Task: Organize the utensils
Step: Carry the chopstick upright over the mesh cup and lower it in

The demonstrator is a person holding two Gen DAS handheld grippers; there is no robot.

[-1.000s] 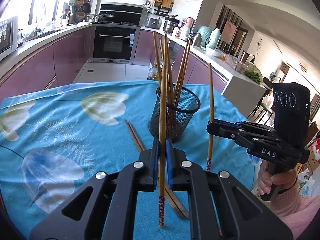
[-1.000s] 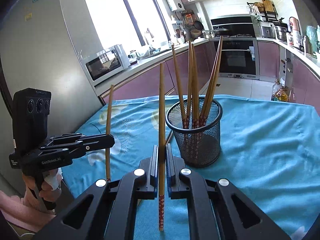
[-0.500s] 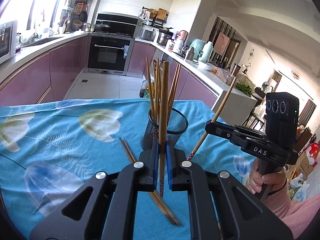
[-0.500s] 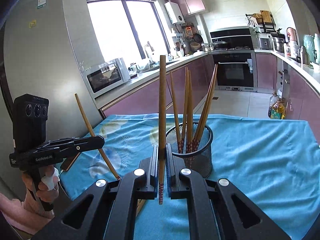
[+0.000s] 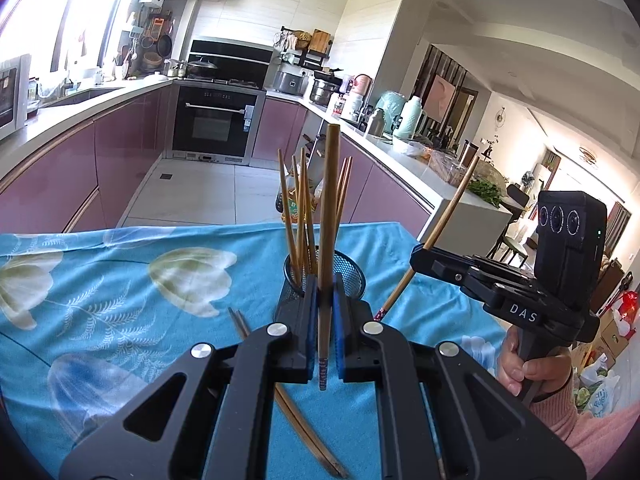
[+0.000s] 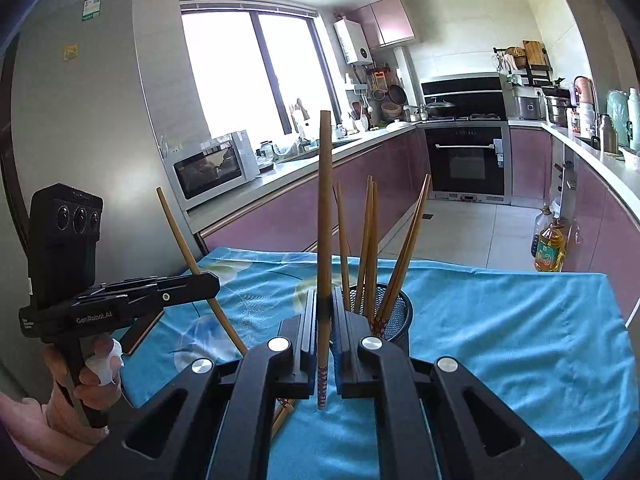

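Note:
A black mesh cup [image 5: 354, 280] [image 6: 400, 318] with several wooden chopsticks standing in it sits on the blue flowered tablecloth [image 5: 120, 280]. My left gripper [image 5: 325, 294] is shut on one chopstick [image 5: 329, 208], held upright just before the cup. My right gripper [image 6: 325, 306] is shut on another chopstick [image 6: 325, 200], also upright. Each view shows the other gripper from the side: the right gripper [image 5: 420, 258] with its chopstick [image 5: 448, 212] leaning, the left gripper [image 6: 212, 280] with its chopstick [image 6: 178, 228] leaning. Two loose chopsticks [image 5: 298, 424] lie on the cloth below my left gripper.
The table's far edge [image 6: 500, 270] drops to a tiled floor with an oil bottle [image 6: 550, 248]. Purple kitchen cabinets, an oven [image 5: 216, 124] and a microwave [image 6: 212, 168] stand well beyond. A person's hands grip both handles at the table's near corners.
Both grippers have risen with their chopsticks, whose patterned ends have lifted off the cloth. The cup now sits lower behind the fingers. Seen from the side, each held chopstick has gone from upright to leaning.

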